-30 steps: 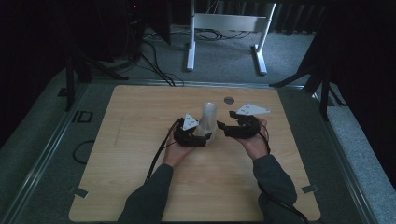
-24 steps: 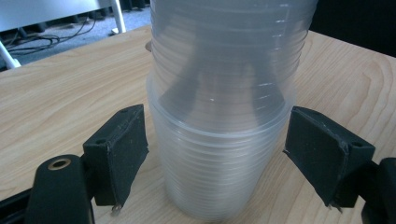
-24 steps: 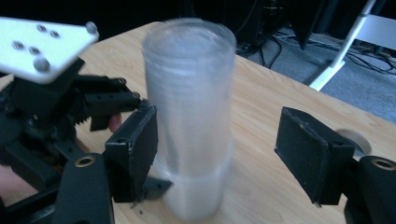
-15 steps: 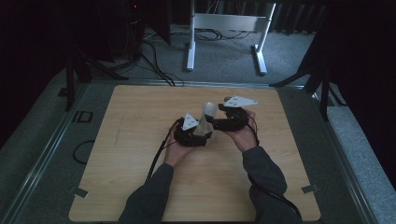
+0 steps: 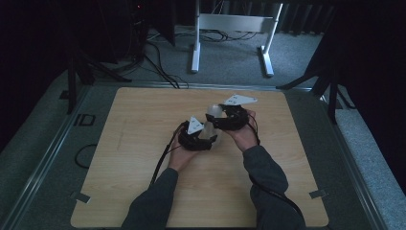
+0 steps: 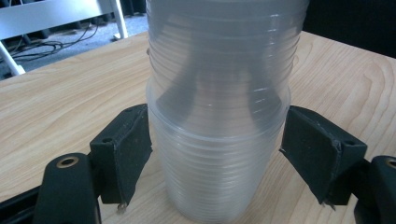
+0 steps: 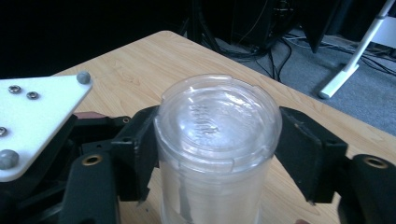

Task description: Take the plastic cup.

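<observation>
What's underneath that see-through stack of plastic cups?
The upside-down stack of clear ribbed plastic cups stands on the pale wooden table. Through its walls only more nested cups show; whether anything lies beneath the innermost one cannot be seen.

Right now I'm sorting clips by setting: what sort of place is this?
Probably a lab recording bench: a bare light wooden tabletop in a dark room, loose black cables on grey carpet, a white metal stand behind.
</observation>
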Demonstrator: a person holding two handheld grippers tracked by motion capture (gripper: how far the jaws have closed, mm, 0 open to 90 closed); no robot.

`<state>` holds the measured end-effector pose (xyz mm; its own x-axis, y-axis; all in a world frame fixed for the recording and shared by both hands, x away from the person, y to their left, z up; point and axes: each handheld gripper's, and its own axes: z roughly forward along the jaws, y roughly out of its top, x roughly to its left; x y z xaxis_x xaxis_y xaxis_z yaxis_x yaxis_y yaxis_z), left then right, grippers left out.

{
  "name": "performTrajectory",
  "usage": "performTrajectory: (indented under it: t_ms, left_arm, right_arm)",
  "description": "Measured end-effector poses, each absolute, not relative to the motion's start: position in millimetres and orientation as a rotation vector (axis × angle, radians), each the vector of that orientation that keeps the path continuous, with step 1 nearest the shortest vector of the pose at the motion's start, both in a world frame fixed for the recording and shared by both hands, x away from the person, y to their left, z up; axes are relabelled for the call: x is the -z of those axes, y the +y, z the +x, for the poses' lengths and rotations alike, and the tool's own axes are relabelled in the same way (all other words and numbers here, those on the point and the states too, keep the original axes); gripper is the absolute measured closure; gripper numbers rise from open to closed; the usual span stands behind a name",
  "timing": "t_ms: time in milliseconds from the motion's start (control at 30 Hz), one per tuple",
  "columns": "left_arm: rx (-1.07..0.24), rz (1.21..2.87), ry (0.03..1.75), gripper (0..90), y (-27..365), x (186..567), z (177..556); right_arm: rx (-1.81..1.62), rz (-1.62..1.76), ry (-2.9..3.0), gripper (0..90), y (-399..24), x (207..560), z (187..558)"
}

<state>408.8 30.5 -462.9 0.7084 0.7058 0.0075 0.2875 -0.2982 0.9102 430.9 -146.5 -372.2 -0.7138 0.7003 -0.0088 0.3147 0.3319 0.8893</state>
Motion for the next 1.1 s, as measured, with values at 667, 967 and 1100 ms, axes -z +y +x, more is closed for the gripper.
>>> performTrajectory:
  t_ms: [667, 967, 1100]
  left_arm:
    - [-0.512, 1.88, 0.758, 25.4, 31.5, 461.5, 408.1]
    - [-0.507, 1.879, 0.76, 25.3, 32.5, 461.7, 408.2]
    - [-0.506, 1.874, 0.763, 25.3, 32.8, 461.5, 407.8]
  right_arm:
    - [-1.386, 0.862, 2.183, 39.5, -147.9, 354.2, 426.4]
    - [-1.41, 0.862, 2.167, 40.3, -150.1, 345.8, 424.8]
    - [-1.416, 0.852, 2.162, 40.5, -150.2, 341.1, 423.7]
